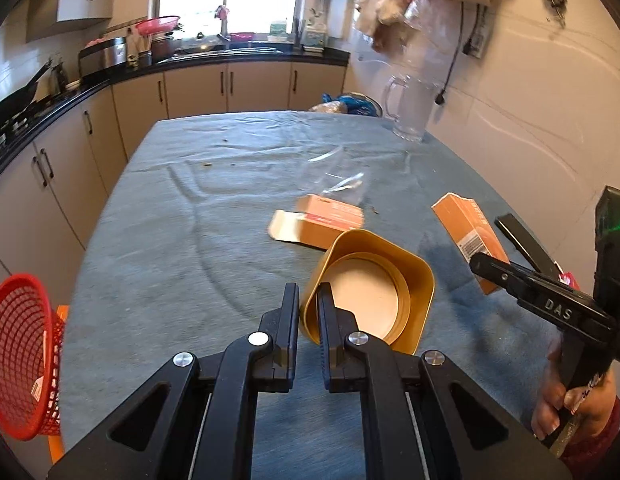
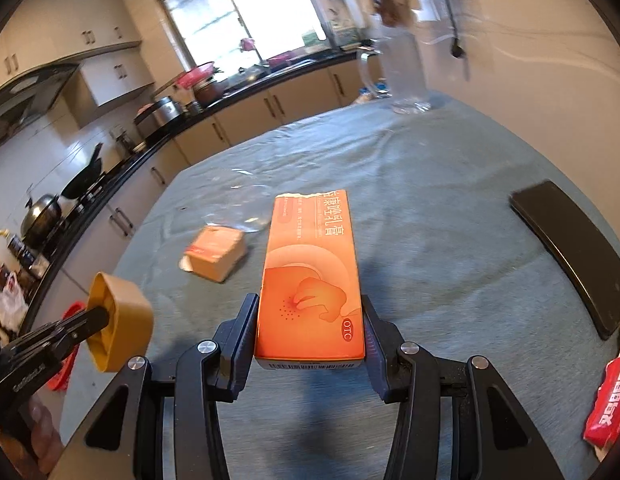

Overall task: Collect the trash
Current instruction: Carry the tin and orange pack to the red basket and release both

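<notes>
My left gripper (image 1: 308, 300) is shut on the wall of a gold square tin (image 1: 370, 292), one finger inside and one outside, and holds it tilted above the blue-grey tablecloth (image 1: 170, 240). In the right wrist view the same tin (image 2: 122, 324) hangs at the left in the left gripper (image 2: 102, 316). My right gripper (image 2: 310, 316) is shut on a long orange medicine box (image 2: 310, 272), its pads pressed on both long sides. That box (image 1: 466, 232) also shows at the right in the left wrist view. A smaller opened orange box (image 1: 330, 220) (image 2: 216, 254) lies on the cloth beside crumpled clear plastic (image 1: 338, 176).
A red mesh basket (image 1: 18, 356) stands off the table's left edge. A flat black object (image 2: 570, 256) and a red packet (image 2: 610, 400) lie at the right. A glass jug (image 1: 410, 112) stands at the far right corner. Kitchen counters run along the left and back.
</notes>
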`<state>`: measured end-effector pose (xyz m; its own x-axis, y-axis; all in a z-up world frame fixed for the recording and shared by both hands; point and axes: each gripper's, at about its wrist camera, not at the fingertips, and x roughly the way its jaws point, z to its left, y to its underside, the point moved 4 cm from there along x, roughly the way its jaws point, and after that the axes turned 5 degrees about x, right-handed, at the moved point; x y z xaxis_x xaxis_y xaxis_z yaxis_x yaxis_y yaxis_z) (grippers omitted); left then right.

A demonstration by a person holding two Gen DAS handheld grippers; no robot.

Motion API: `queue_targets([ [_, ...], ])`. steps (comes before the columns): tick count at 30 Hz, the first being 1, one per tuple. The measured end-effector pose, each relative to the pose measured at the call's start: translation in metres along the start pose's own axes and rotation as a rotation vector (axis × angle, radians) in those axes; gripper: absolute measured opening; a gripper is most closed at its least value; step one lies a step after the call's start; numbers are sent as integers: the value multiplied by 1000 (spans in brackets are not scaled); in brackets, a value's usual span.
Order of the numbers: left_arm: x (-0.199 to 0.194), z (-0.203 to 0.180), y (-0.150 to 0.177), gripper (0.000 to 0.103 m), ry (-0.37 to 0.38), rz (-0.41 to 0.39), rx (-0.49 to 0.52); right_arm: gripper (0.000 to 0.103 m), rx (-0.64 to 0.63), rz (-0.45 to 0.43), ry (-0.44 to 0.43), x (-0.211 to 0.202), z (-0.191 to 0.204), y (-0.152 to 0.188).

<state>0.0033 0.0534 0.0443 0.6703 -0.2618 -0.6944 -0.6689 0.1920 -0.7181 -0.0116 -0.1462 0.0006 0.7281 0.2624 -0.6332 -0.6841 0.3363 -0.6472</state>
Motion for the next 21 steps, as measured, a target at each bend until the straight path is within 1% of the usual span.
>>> queue_targets([
  [13, -31, 58, 12, 9, -41, -59, -98, 51, -119, 38, -60, 0, 64, 17],
  [21, -47, 87, 28, 9, -79, -72, -143, 51, -198, 71, -98, 10, 108, 29],
])
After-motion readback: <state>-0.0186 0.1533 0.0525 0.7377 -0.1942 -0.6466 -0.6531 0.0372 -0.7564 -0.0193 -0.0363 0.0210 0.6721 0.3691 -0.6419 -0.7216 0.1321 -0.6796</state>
